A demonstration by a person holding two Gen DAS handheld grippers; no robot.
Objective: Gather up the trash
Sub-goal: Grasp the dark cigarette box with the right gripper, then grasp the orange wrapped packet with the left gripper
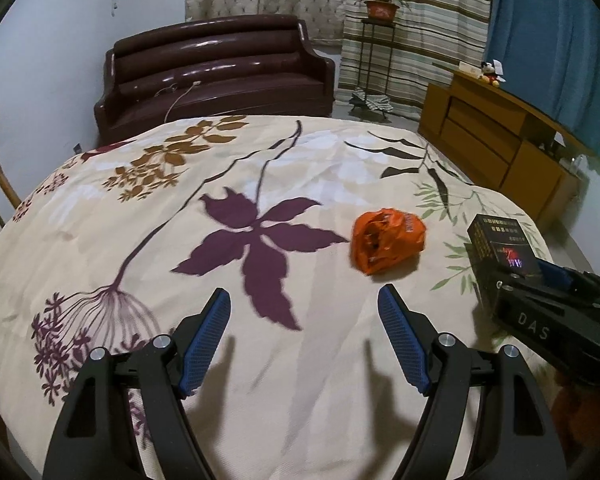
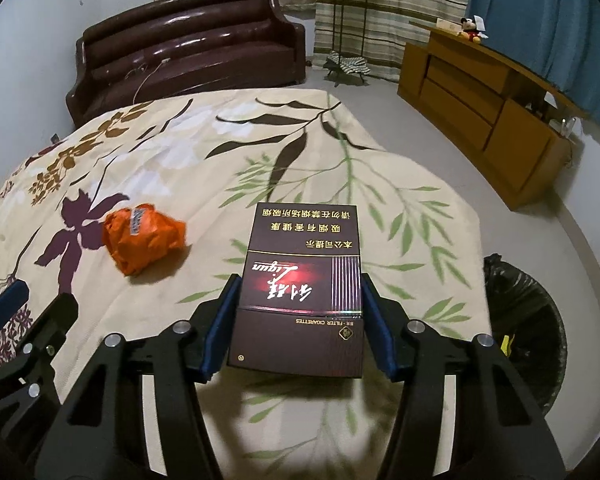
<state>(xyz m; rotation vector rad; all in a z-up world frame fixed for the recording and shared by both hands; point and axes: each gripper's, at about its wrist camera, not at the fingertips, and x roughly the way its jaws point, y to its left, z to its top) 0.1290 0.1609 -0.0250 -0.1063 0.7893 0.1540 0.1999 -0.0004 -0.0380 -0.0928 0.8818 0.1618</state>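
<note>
Flowered tabletop (image 2: 340, 152) with brown sofa (image 2: 188, 36) behind. Right claw (image 2: 298, 320) clamped on cigarette box (image 2: 304, 280), frame centre; keep level, swing toward black-lined bin (image 2: 528, 312), lower right. Left claw (image 1: 304, 336) wide open, empty, short of orange wrapper (image 1: 386, 238).

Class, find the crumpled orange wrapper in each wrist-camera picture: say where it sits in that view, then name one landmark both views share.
Left wrist: the orange wrapper lies right of centre on the floral cloth, ahead of the open left gripper.
Right wrist: the orange wrapper lies at left, beside the cigarette box between the right gripper's fingers.
Shared landmark: the dark brown sofa beyond the table.
</note>
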